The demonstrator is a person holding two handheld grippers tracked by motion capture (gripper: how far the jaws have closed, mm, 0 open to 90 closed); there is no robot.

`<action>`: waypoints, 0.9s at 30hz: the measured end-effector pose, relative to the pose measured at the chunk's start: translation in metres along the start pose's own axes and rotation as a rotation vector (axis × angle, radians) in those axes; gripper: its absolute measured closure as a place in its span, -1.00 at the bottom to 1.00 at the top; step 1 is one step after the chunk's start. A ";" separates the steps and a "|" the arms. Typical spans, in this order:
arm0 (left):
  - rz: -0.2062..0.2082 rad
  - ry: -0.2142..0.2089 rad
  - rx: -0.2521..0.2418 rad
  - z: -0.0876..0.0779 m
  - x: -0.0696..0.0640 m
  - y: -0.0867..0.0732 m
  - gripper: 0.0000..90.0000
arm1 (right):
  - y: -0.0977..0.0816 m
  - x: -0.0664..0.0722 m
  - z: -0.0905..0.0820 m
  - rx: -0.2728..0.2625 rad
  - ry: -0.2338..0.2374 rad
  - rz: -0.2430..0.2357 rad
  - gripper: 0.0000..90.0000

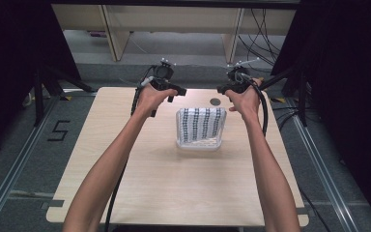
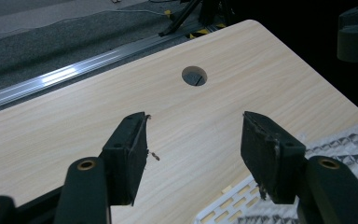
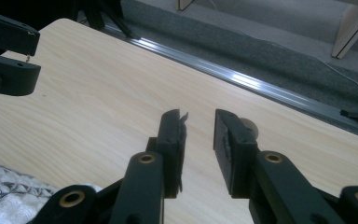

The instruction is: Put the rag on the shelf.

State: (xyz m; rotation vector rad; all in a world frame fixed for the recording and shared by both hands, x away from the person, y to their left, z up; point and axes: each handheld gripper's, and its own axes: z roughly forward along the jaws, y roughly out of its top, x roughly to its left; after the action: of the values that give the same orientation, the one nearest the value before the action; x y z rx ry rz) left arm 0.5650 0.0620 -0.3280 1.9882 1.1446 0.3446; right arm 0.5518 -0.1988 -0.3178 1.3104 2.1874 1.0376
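Two bare forearms reached in from the near edge over the pale wooden table with rounded corners [image 1: 125, 188], which had a small round hole [image 1: 215, 102] near its far edge. Toward the far middle of it sat a white slotted plastic basket [image 1: 199, 144] with a folded white cloth patterned in dark diamonds [image 1: 200, 123] lying inside it. At the basket's far left corner hovered the left gripper [image 1: 172, 92], its black jaws standing wide apart with bare wood between them, and the basket's rim just beside its one jaw. At the far right corner hung the right gripper [image 1: 222, 88], its jaws parted by a narrower gap, gripping nothing, clear of the cloth.
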 end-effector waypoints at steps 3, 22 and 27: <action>0.010 0.003 0.009 -0.002 0.000 0.000 -0.17 | 0.000 0.000 -0.001 -0.013 0.002 0.006 0.55; 0.025 -0.017 -0.037 -0.035 -0.007 -0.010 -0.34 | -0.002 0.012 -0.022 -0.058 0.030 -0.038 0.07; 0.026 -0.029 -0.042 -0.043 -0.007 -0.016 -0.37 | -0.008 0.018 -0.028 -0.065 0.047 -0.034 -0.01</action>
State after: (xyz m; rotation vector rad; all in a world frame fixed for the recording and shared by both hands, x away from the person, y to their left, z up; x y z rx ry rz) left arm 0.5272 0.0825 -0.3117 1.9667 1.0863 0.3491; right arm 0.5201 -0.1964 -0.3046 1.2278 2.1837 1.1271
